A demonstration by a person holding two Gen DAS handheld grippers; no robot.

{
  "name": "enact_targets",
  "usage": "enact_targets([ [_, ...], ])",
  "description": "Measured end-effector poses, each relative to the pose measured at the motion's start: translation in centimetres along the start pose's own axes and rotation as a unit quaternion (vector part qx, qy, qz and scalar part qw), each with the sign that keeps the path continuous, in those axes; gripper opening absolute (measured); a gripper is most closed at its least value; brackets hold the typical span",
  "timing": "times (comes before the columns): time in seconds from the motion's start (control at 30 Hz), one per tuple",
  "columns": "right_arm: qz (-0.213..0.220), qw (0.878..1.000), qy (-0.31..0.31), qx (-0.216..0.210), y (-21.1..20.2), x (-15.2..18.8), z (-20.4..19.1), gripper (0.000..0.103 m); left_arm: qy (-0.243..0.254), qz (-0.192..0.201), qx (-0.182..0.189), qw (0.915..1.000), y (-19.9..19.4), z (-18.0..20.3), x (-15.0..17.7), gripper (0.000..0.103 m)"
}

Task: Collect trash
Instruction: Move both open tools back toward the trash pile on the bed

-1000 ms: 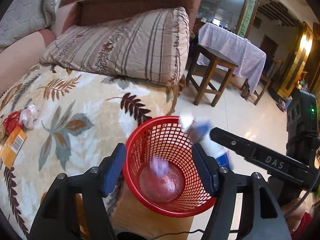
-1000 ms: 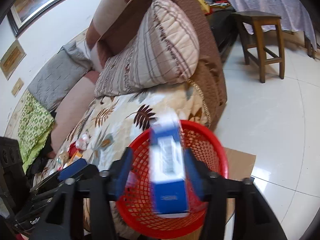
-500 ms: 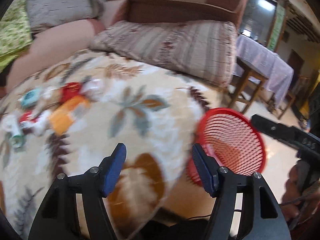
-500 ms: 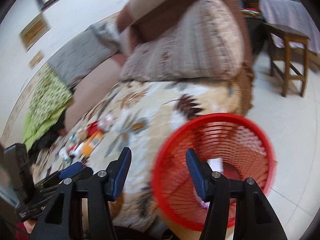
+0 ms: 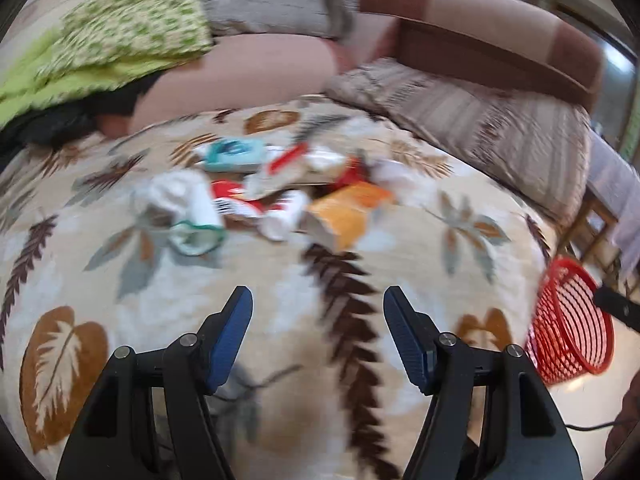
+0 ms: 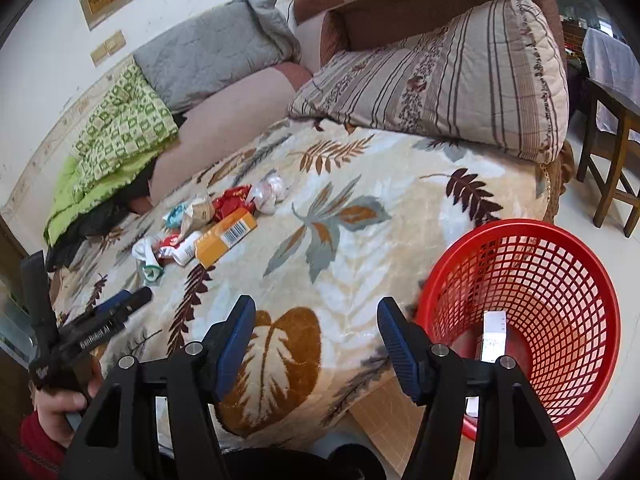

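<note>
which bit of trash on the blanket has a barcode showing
The orange box: black barcode on its white end. The red wrapper and white bundle show none.

A home living room: brown sofa [image 6: 420, 12], striped cushion [image 6: 452, 76], leaf-patterned blanket [image 6: 360, 184], wooden stool [image 6: 612, 160]

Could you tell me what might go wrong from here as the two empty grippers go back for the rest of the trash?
The round red mesh plastic basket stands off the bed's edge, so a hasty swing might knock it. The litter lies bunched: closing on the orange cardboard box could drag the red-and-white wrapper along. The left gripper view is motion-blurred, so aim may suffer.
</note>
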State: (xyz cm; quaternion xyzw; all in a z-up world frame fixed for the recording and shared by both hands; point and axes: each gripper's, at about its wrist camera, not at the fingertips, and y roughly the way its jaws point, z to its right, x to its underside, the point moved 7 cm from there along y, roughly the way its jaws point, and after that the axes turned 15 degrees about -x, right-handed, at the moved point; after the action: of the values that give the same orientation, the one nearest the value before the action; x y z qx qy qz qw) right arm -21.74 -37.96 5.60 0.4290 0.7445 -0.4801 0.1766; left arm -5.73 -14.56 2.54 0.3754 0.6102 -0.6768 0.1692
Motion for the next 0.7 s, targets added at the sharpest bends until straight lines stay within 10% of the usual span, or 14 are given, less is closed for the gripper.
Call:
enact_targets([
  [0.7,-0.089,0.996,-0.002,-0.016,10.0,-3.0,-6.4,0.07,-0.126,-0.034,-0.079,0.9883,4.4,-11.7,-0.6,0.067],
])
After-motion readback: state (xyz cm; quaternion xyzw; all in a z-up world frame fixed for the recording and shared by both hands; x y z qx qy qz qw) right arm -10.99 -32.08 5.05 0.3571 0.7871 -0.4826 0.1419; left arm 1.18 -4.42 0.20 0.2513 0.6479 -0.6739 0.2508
